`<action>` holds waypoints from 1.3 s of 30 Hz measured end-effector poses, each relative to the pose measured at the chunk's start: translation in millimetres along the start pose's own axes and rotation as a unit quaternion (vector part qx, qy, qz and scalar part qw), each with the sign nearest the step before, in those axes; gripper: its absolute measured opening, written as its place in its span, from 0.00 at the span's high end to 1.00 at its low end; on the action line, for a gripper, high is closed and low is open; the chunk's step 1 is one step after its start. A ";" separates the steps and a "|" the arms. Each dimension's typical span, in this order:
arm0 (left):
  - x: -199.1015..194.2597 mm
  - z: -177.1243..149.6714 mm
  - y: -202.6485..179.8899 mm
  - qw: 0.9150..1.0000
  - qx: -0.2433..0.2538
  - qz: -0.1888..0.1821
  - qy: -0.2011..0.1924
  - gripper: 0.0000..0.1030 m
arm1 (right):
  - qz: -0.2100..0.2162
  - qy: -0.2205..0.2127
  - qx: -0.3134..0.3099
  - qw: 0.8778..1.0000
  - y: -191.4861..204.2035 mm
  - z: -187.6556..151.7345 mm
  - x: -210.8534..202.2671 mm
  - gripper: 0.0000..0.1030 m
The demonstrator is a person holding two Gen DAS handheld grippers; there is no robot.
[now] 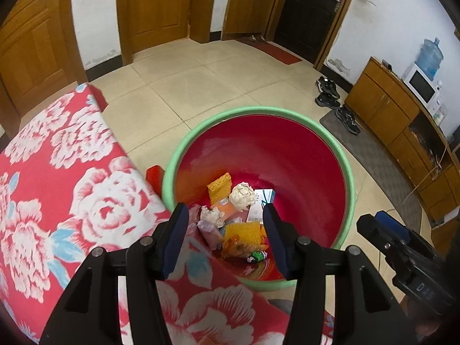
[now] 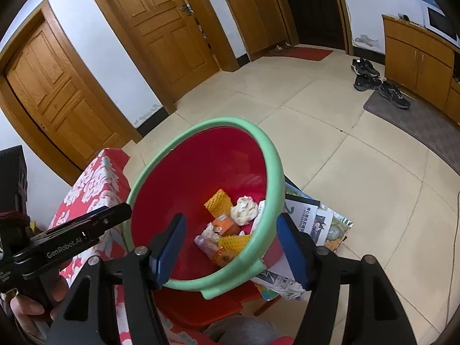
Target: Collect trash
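A red basin with a green rim (image 1: 349, 172) holds the collected trash: yellow foam netting (image 1: 220, 187), a crumpled white tissue (image 1: 243, 195), a white and blue box (image 1: 260, 204), an orange pack (image 1: 227, 207) and a snack wrapper (image 1: 238, 248). My left gripper (image 1: 225, 215) hangs open over the basin's near side, nothing between its blue pads. In the right wrist view the same basin (image 2: 267, 155) lies below my right gripper (image 2: 231, 233), whose jaws stand wide apart and empty. Each gripper shows at the edge of the other's view.
A red floral cloth (image 1: 72, 187) covers the surface left of the basin. A red stool (image 2: 201, 307) sits under the basin, and magazines (image 2: 316, 224) lie beside it on the tiled floor. Shoes (image 1: 336, 103) and a wooden cabinet (image 1: 388, 106) stand at the right.
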State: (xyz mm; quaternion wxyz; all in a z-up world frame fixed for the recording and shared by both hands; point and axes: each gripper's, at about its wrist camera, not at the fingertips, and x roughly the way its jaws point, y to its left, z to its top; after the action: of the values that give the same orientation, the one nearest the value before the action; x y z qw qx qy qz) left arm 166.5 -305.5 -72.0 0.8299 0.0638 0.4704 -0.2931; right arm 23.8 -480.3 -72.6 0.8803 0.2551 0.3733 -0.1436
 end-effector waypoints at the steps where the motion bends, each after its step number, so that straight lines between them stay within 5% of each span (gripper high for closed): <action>1: -3.3 -2.0 2.9 1.000 -0.004 0.002 -0.001 0.48 | 0.000 -0.003 -0.001 1.000 2.8 -0.1 -2.6 0.29; 22: -93.1 -55.1 68.0 0.992 -0.090 0.069 -0.047 0.48 | 0.040 -0.026 -0.072 0.996 79.4 -25.3 -44.3 0.17; 39: -159.1 -96.4 103.7 0.977 -0.134 0.136 -0.097 0.48 | 0.073 -0.040 -0.118 0.989 133.4 -55.4 -79.5 0.15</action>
State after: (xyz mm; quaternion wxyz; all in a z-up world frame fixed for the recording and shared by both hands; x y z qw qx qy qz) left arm 90.3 -115.8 -12.4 0.9047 -0.0134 0.4097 -0.1163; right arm -3.5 -334.0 -1.6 0.9268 0.1698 0.3321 -0.0435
